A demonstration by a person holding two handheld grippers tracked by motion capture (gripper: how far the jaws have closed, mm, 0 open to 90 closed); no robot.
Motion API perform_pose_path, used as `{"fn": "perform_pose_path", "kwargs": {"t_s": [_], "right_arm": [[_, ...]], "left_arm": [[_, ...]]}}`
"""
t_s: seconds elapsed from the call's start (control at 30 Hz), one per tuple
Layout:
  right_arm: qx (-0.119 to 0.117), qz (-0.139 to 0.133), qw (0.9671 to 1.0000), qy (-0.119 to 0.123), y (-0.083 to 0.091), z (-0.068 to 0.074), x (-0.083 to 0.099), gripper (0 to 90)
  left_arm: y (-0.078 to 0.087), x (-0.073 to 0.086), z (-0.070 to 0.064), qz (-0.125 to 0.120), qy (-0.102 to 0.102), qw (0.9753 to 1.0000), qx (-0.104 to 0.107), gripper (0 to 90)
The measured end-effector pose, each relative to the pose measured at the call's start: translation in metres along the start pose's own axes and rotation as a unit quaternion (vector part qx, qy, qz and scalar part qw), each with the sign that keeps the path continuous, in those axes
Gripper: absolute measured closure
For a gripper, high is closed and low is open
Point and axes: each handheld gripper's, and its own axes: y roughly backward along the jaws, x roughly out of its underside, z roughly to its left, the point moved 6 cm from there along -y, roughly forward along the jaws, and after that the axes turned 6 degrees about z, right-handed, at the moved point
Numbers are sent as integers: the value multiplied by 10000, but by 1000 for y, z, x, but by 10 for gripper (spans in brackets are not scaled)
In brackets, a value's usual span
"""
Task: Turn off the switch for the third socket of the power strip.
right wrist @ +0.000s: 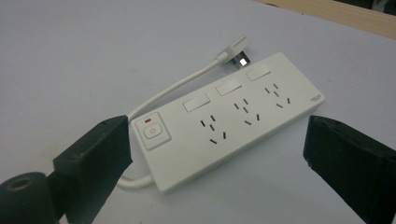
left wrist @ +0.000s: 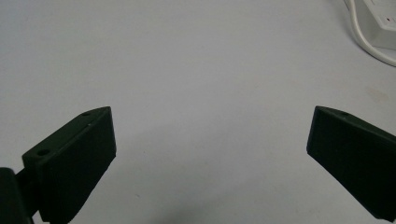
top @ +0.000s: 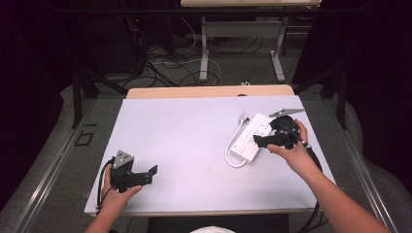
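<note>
A white power strip [top: 251, 137] lies on the right half of the white table mat [top: 189, 131], its white cable [top: 230, 156] looped at the near end and its plug [top: 243, 116] resting at the far end. My right gripper [top: 266, 134] hovers just over the strip with its jaws open. In the right gripper view the power strip [right wrist: 233, 119] lies between the jaws of the right gripper [right wrist: 219, 140], with a power button [right wrist: 152, 132] and three socket sets facing up. My left gripper [top: 151, 175] rests open near the front left, nothing between the jaws of the left gripper [left wrist: 210, 135].
A wooden table edge [top: 209, 91] runs along the far side of the mat. Beyond it are desk legs [top: 205, 53] and loose floor cables [top: 165, 68]. In the left gripper view, a corner of the power strip [left wrist: 380, 23] is at the top right.
</note>
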Motion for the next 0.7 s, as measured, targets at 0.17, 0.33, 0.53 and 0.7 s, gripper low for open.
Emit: {"fn": "perform_pose_path", "kwargs": {"t_s": [0.17, 0.33, 0.53, 0.7], "right_arm": [[-2, 105, 9999, 37, -3, 1, -10, 135], [-43, 219, 9997, -40, -6, 2, -20, 148], [28, 298, 9996, 6, -11, 1, -30, 154], [32, 345, 9994, 21, -15, -1, -38, 160]], "left_arm": [[0, 0, 1, 9, -2, 10000, -2, 13], [0, 0, 0, 4, -1, 10000, 0, 13], [0, 0, 1, -13, 0, 10000, 3, 14], [0, 0, 1, -15, 6, 10000, 6, 14]]}}
